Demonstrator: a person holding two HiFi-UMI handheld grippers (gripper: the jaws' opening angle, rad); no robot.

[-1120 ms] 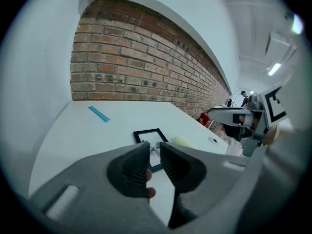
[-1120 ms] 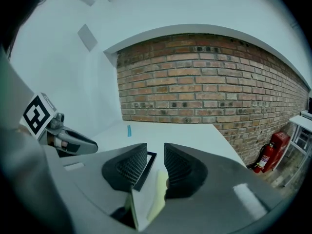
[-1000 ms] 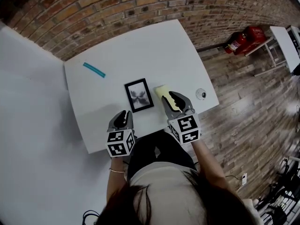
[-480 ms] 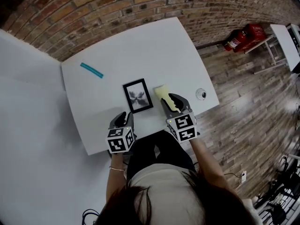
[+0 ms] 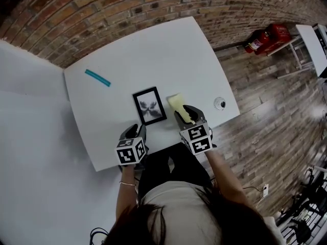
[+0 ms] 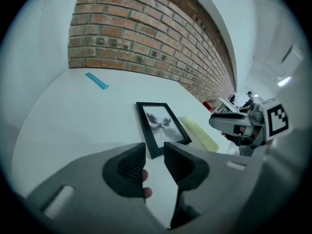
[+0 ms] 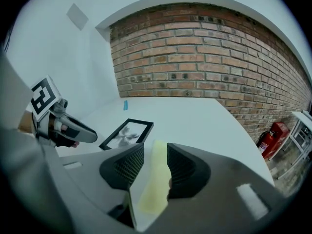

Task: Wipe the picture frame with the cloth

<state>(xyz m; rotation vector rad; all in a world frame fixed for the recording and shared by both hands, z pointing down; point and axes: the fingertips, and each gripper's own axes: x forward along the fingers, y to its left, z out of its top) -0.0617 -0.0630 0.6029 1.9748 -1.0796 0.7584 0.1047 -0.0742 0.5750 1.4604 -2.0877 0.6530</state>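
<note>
A black picture frame (image 5: 149,105) lies flat on the white table (image 5: 153,50), with a folded yellow cloth (image 5: 176,103) just to its right. My right gripper (image 5: 184,114) hangs over the cloth's near end. Its jaws have just been opening; in the right gripper view the cloth (image 7: 153,179) shows in the gap between them, and the pads do not press on it. My left gripper (image 5: 135,132) is near the table's front edge, short of the frame (image 6: 161,126). Its jaws have also just been opening and hold nothing.
A teal strip (image 5: 97,77) lies at the table's far left. A small round object (image 5: 219,103) sits near the right edge. A brick wall runs behind the table, and a red fire extinguisher (image 5: 263,41) lies on the wooden floor to the right.
Both grippers have sunk towards the table at its near edge. The frame and the cloth lie where they were.
</note>
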